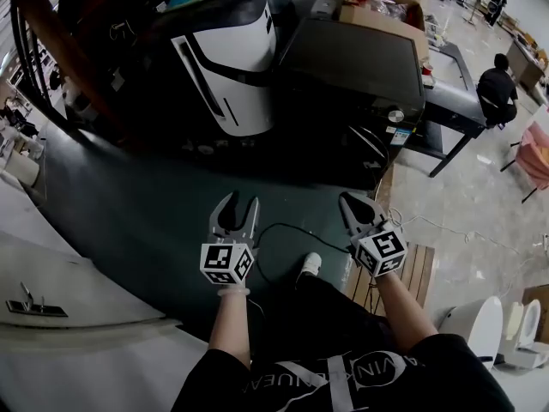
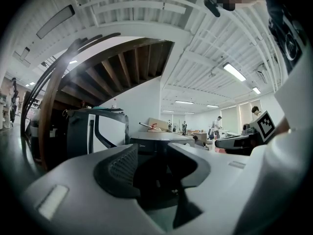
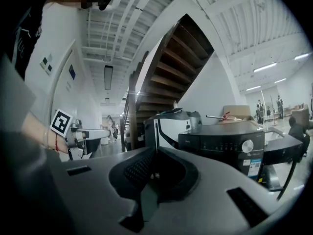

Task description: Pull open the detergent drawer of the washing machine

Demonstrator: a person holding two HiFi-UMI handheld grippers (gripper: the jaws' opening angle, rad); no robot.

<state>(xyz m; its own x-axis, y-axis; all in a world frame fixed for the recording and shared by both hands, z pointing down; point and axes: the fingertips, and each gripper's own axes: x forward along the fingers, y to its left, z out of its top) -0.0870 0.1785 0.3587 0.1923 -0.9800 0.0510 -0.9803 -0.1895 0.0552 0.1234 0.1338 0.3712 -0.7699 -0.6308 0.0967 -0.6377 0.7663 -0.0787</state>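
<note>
The black washing machine (image 1: 352, 67) stands ahead on the floor, its round dial (image 1: 395, 116) at the front right corner. In the right gripper view its control panel (image 3: 230, 146) faces me, and I cannot make out the detergent drawer's outline on it. My left gripper (image 1: 239, 202) hovers over the dark mat well short of the machine, its jaws open and empty. In the left gripper view the machine's top (image 2: 152, 140) shows far off between those jaws. My right gripper (image 1: 352, 201) hangs beside it at the same distance, shut on nothing; its tips (image 3: 156, 150) meet.
A white and black appliance (image 1: 227, 58) stands left of the washing machine. Cardboard boxes (image 1: 382, 7) sit behind it. A cable (image 1: 283, 230) runs across the dark mat by my foot. A wooden pallet (image 1: 416, 273) lies at the right. A person (image 1: 496, 88) sits at a table far right.
</note>
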